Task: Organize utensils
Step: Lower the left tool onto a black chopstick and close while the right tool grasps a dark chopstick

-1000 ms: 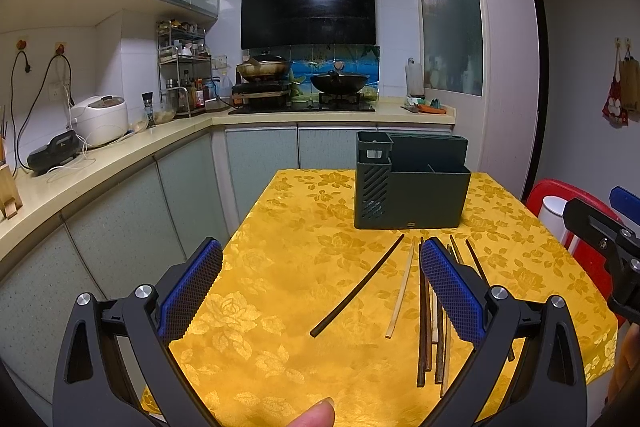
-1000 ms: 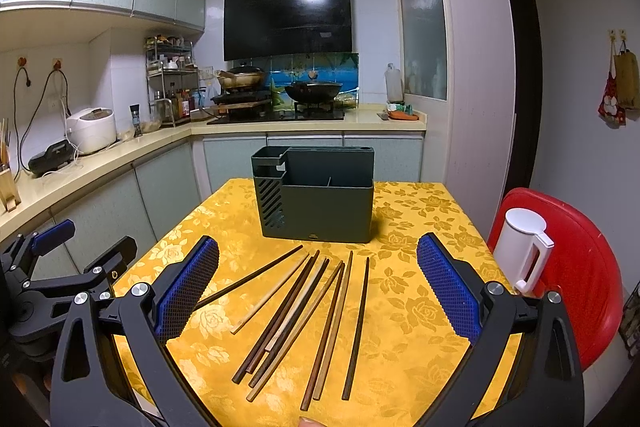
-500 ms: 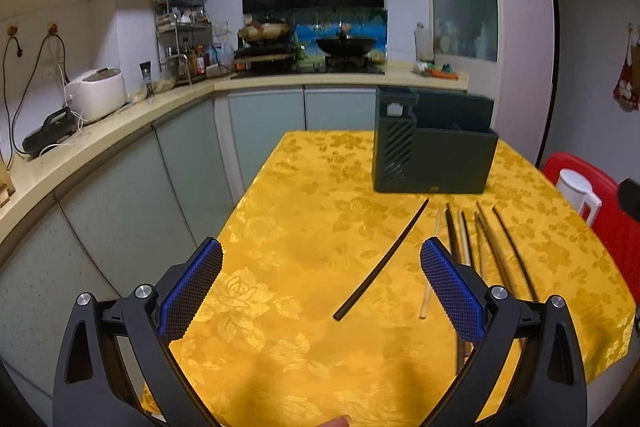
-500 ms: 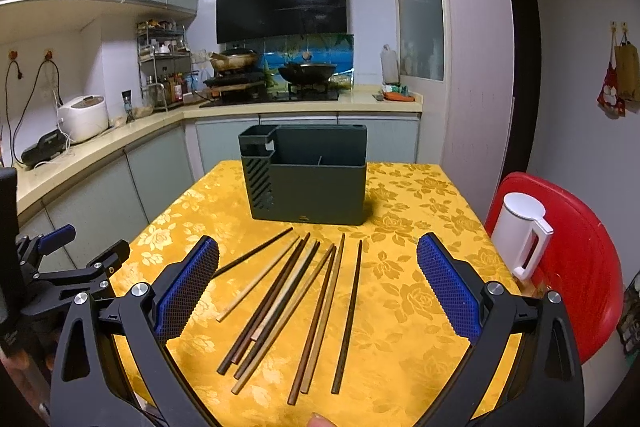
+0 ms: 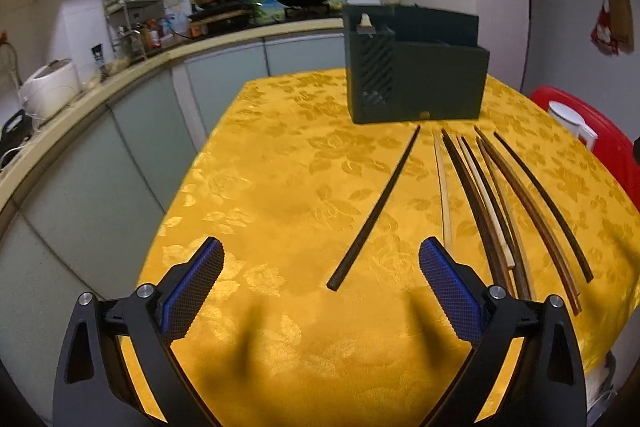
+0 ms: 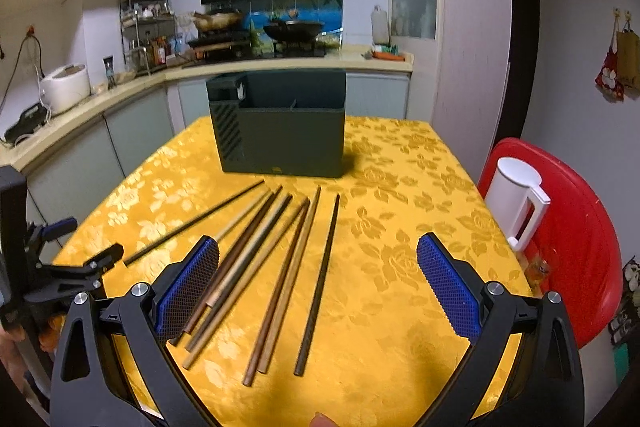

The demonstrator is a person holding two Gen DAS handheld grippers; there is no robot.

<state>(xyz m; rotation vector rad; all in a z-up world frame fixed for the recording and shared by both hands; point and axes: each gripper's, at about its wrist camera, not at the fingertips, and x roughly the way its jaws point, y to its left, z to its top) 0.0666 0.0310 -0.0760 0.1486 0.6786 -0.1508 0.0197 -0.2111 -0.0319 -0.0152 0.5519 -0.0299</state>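
Since the chopsticks [image 6: 276, 267] all lie loose on the worktop [image 6: 400, 247] and none is in the holder [image 6: 280, 131], I judge I am at the very first pick. One black chopstick [image 5: 376, 203] lies apart from the rest, slanting toward the holder's front, and its near end sits between the fingers of my left gripper [image 5: 320, 291]. That gripper's jaws are wide but just starting to close, with no pad touching the stick yet. My right gripper [image 6: 318, 287] is spread wide and holds nothing; it hangs over the near ends of the main bunch, with the far-right black stick [image 6: 320, 279] roughly under its middle.

The next move, as I read it, calls for bringing the left fingers low enough to straddle the lone stick near its end and pinching it squarely, since a thin round stick could roll or pivot out on the slick cloth.

The worktop wears a yellow floral cloth [image 5: 280, 187]. The dark green holder stands at the far side, just beyond the stick tips. A red chair [image 6: 568, 227] with a white jug [image 6: 516, 199] stands to the right; a kitchen counter [image 6: 100, 103] with a rice cooker [image 6: 66, 87] and a stove [image 6: 256, 39] runs behind.
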